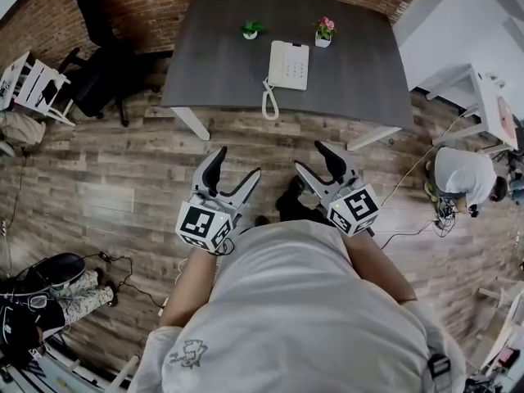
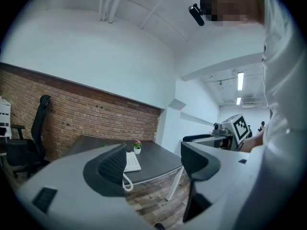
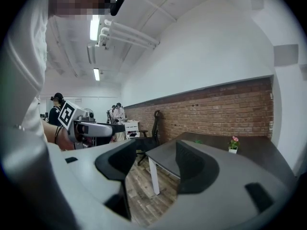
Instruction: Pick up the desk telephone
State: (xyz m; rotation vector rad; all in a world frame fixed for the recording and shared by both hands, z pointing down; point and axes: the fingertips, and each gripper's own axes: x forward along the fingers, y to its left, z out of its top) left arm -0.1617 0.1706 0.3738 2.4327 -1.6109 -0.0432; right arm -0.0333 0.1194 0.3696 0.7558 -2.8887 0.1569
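White plastic desk telephone [image 1: 288, 64], one item, flat on a dark grey table [image 1: 213, 72], coiled cord [image 1: 268, 101] trailing over the near edge.

Head view: the telephone lies straight ahead of the person and well apart from both tools, with a stretch of wood floor [image 1: 123, 178] between. Its long axis runs away from the person, near end by the table edge. Left gripper [image 1: 237, 164] and right gripper [image 1: 309, 155] are held side by side at waist level, jaws wide apart, nothing in either. The telephone sits a little to the right of the midline, so the right gripper is judged the nearer. A green plant [image 1: 251, 29] and a pink flower pot [image 1: 325, 31] stand beyond it.

Left gripper view: jaws spread, gap empty. The telephone shows far off, partly behind the left jaw and left of the gap's centre.

Right gripper view: jaws spread, gap empty, only floor and a table leg in it. The telephone is not seen. It is probably hidden behind the right-hand jaw, so this tool would need turning right to face it.
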